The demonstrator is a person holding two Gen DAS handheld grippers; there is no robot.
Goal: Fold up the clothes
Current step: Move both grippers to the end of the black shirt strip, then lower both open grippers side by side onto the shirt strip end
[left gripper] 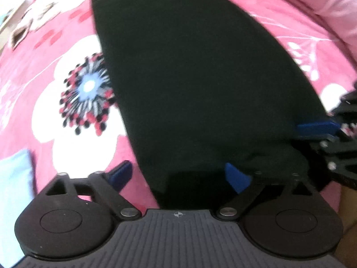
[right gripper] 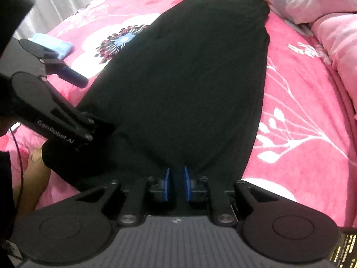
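A long black garment (right gripper: 185, 78) is lying stretched out along a pink floral bedspread (right gripper: 301, 111), narrowed lengthwise into a strip, its far end reaching toward the rumpled pink quilt (right gripper: 323, 11) at the head of the bed and its near end lying right under both tools. The right gripper (right gripper: 177, 184) is sitting at the near hem toward its right side, blue pads (right gripper: 166, 184) drawn close together with only a thin slot between them; dark cloth appears to be filling that slot, so it reads as pinching the hem, though black on black is making the contact hard to confirm. The left gripper (left gripper: 178, 176) is hovering over the near-left part of the hem with its jaws spread wide, one blue finger (left gripper: 121, 174) out over the bedspread and the other over the cloth, nothing clamped. A folded light blue item (right gripper: 55, 45) is resting on the bedspread off to the left, well apart from the garment. Judging from this, the step in hand is taking hold of the near edge for a crosswise fold, one side apparently taken, the other not yet. The next move is calling for the left jaws to drop onto the hem and close on all layers, then both tools lifting evenly and carrying the edge toward the far end without dragging the strip askew.
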